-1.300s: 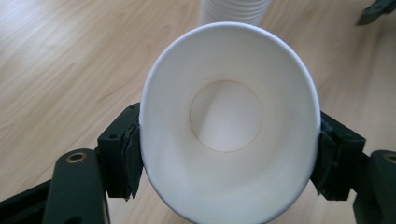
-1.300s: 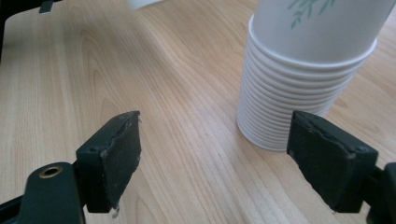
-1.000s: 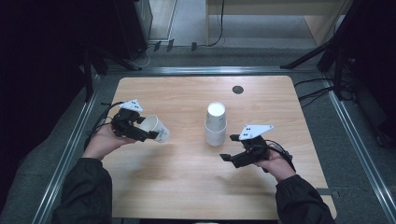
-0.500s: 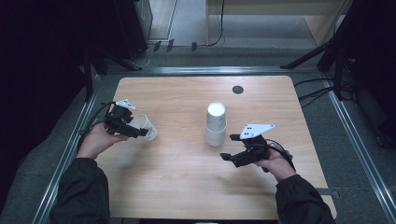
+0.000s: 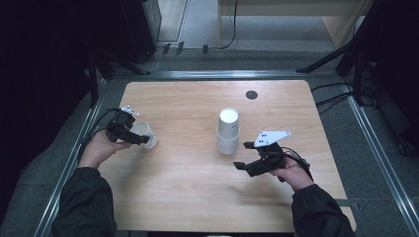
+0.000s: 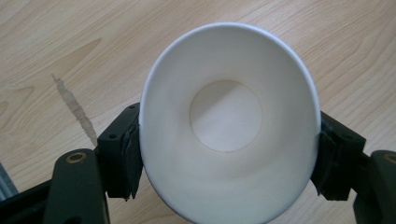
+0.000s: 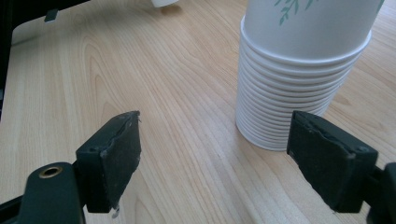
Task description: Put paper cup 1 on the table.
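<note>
pale wood table (image 5: 188, 187), bare except for paper cups. largest item: stack of white paper cups (image 5: 228, 132), upside down, centre of the table slightly right, many rims nested at its base, a green leaf print on the top cup. right gripper (image 5: 242, 166) sits near and just right of the stack, low over the table, jaws spread wide with nothing between them; in the right gripper view the stack's base stands just beyond the right jaw, not touching.

single white paper cup (image 6: 229, 121) is at the left edge of the table, tipped on its side, mouth towards the left gripper (image 5: 143, 140). jaws clamp its wall from both sides near the rim; the rim looks squeezed oval.

handling judgement: thin paper, very light, crushes easily, smooth but not slippery against the rubber pads. best hold is across the wall just below the rolled rim, where it is stiffest, with light pressure. nested cups likely stick together.
</note>
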`<state>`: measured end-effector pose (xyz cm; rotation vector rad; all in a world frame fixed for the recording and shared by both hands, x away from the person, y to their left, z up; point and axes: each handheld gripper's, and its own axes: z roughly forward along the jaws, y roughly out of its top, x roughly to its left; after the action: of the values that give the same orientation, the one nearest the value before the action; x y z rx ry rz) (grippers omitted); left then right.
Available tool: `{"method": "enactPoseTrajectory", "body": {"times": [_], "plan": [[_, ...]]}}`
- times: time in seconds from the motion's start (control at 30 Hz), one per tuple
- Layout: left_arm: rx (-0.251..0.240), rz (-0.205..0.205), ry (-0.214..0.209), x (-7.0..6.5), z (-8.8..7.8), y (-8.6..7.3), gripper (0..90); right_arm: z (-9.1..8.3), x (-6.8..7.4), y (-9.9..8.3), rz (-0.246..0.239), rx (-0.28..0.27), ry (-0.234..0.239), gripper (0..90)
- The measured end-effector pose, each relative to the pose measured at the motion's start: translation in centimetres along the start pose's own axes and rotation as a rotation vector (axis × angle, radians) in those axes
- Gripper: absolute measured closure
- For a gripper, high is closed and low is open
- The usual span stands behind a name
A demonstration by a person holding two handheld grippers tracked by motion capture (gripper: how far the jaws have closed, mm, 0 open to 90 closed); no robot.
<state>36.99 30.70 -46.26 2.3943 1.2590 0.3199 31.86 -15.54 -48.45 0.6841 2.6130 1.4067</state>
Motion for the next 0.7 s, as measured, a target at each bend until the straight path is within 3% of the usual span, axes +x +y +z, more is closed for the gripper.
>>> {"method": "enactPoseTrajectory", "body": {"times": [0.3, 0.7], "plan": [[0.041, -0.004, 0.063, -0.2, 1.3, 0.3, 24.5, -0.1, 0.0, 0.1, 0.004, -0.014, 0.003, 18.2], [0.036, 0.001, 0.045, -0.4, 1.7, 0.5, 20.4, -0.1, 0.0, 0.1, 0.004, -0.009, 0.001, 18.2]]}}
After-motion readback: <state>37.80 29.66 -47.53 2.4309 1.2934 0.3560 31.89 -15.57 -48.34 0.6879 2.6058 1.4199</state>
